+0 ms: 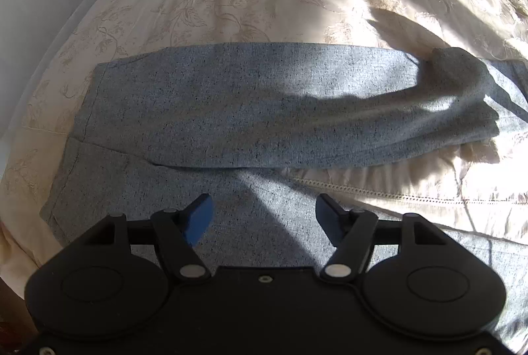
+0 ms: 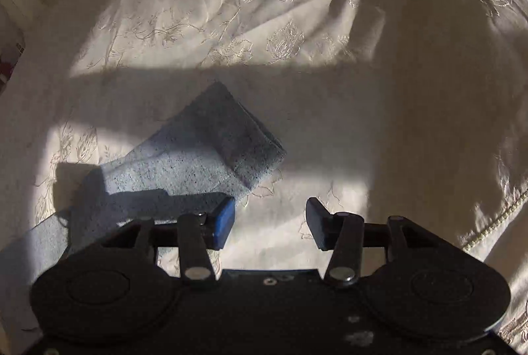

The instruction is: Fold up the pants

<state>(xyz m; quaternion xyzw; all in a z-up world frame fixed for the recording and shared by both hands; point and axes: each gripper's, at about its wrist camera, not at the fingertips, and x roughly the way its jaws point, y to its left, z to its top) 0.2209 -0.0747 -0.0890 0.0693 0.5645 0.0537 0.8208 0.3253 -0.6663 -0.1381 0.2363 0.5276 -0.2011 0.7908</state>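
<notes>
Left gripper (image 1: 262,216): fingers (image 1: 199,218) stand wide apart with nothing between them. The blue pad on the left finger and the dark finger on the right both hang clear above grey cloth, and no contact with it can be made out.

Directly beneath and ahead of those fingers lie the pants (image 1: 231,111), grey flecked knit, spread flat on the bed. One leg runs as a broad band across the middle of the left wrist view, overlapping a second layer of the same cloth that lies nearer the camera under the gripper. Toward the right of that view the band narrows and bunches into a raised, rumpled fold. Shadow and sunlight cross the cloth in patches.

Right gripper (image 2: 270,218): fingers (image 2: 222,223) stand moderately apart, empty, over bare bedspread. The left finger's blue pad sits just beside the edge of the pant leg, apart from it as far as can be judged.

Ahead and left of the right gripper lies the cuff (image 2: 246,137) of the pant leg, a ribbed end, lying flat and angled up to the right. The leg runs from it down to the lower left, under the gripper body.

The bedspread (image 2: 204,12) is cream with embroidered flowers, creased, partly sunlit and partly under heavy shadow. A stitched border (image 1: 379,191) of it runs to the right of the pants.
</notes>
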